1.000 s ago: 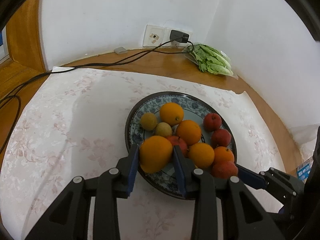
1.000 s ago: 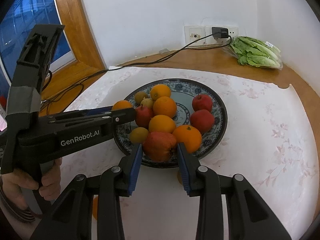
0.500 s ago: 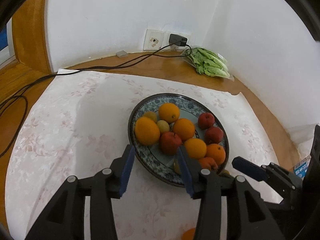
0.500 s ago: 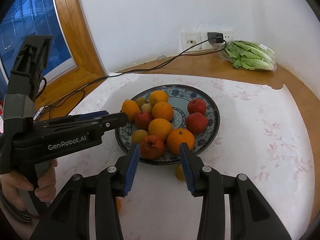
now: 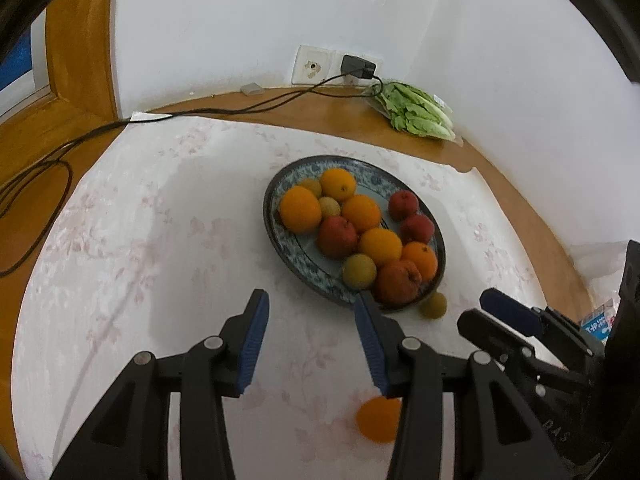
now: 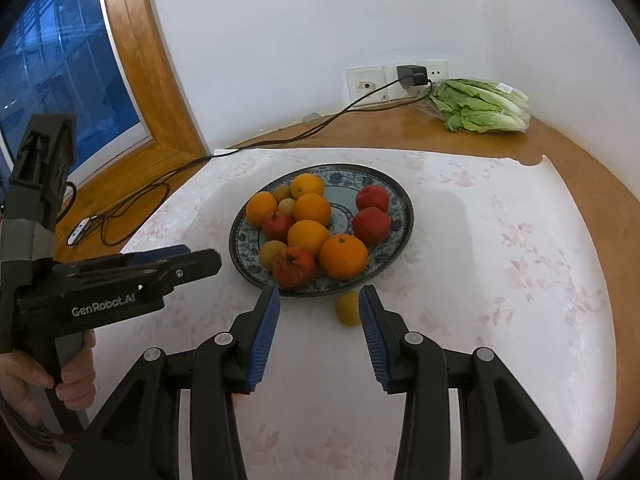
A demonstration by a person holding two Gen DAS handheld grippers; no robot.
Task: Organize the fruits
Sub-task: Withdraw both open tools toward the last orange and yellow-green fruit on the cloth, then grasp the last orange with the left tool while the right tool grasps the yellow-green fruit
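Note:
A blue-patterned plate (image 5: 276,184) (image 6: 240,240) holds several oranges, red apples and small yellow-green fruits. Its left side carries a big orange (image 5: 300,209), and a red apple (image 6: 294,266) lies at its near rim. My left gripper (image 5: 311,298) (image 6: 192,258) stands open and empty just short of the plate. Beside it my right gripper (image 6: 320,294) (image 5: 504,312) is open too, with nothing gripped. A small yellow fruit (image 6: 347,308) (image 5: 433,305) rests on the cloth near the right gripper's right finger. Another orange (image 5: 378,420) lies on the cloth, half hidden behind a finger.
A floral cloth (image 5: 120,240) covers the round wooden table. A bag of lettuce (image 5: 416,114) (image 6: 478,106) lies by the wall under a socket with a charger (image 5: 358,67). Its cable (image 5: 240,110) runs left. A person's hand (image 6: 72,380) holds the left gripper.
The left gripper let go of the big orange and the right one of the red apple, both on the plate. Both grippers opened and drew back toward me.

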